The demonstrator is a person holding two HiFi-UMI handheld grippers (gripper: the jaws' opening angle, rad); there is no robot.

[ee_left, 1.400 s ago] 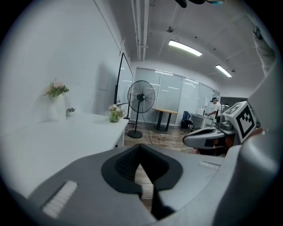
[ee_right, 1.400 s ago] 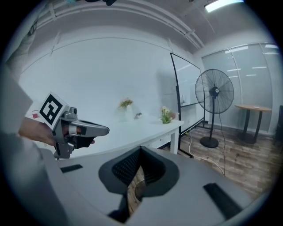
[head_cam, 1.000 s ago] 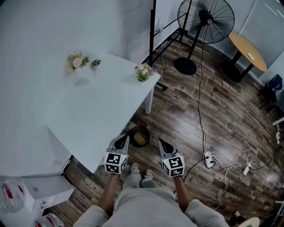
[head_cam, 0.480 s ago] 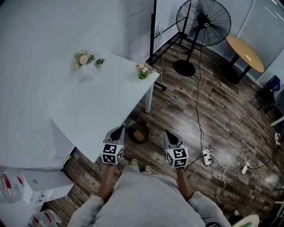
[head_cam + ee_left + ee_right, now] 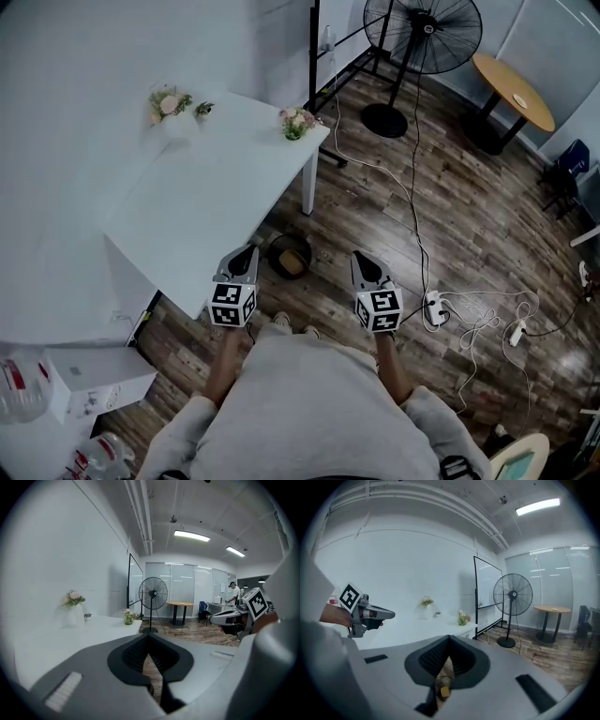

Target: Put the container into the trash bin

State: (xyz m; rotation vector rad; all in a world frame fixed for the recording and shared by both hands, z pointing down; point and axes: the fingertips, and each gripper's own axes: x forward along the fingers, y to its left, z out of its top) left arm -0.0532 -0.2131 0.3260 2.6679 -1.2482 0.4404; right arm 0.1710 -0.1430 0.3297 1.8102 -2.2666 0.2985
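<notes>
Centre of the head view: the trash bin [image 5: 288,255], on the floor by the worktop [image 5: 206,197], holds a yellowish container [image 5: 292,264]. The left hand-held gripper [image 5: 246,255] and right hand-held gripper [image 5: 364,258], jaws pressed together and empty, have drawn further apart. The drop looks done.

Your white table [image 5: 206,202] fills the left side. At its far corner there's a vase of pink flowers [image 5: 167,103], with a small green plant [image 5: 204,109] just beside it. Over on the table's right corner sits a second little bunch of flowers [image 5: 295,122]. Past that corner a whiteboard frame [image 5: 313,47] stands on the wood floor [image 5: 469,216], and beyond it you've got the big pedestal fan [image 5: 422,23]. To the fan's right, a round wooden table [image 5: 513,89]. Down on the floor at your right lies a power strip [image 5: 433,309], with white cables [image 5: 487,298] looping off beside it. Lower left, a white box [image 5: 89,380]. In the left gripper view a ceiling light [image 5: 192,536] is on.
</notes>
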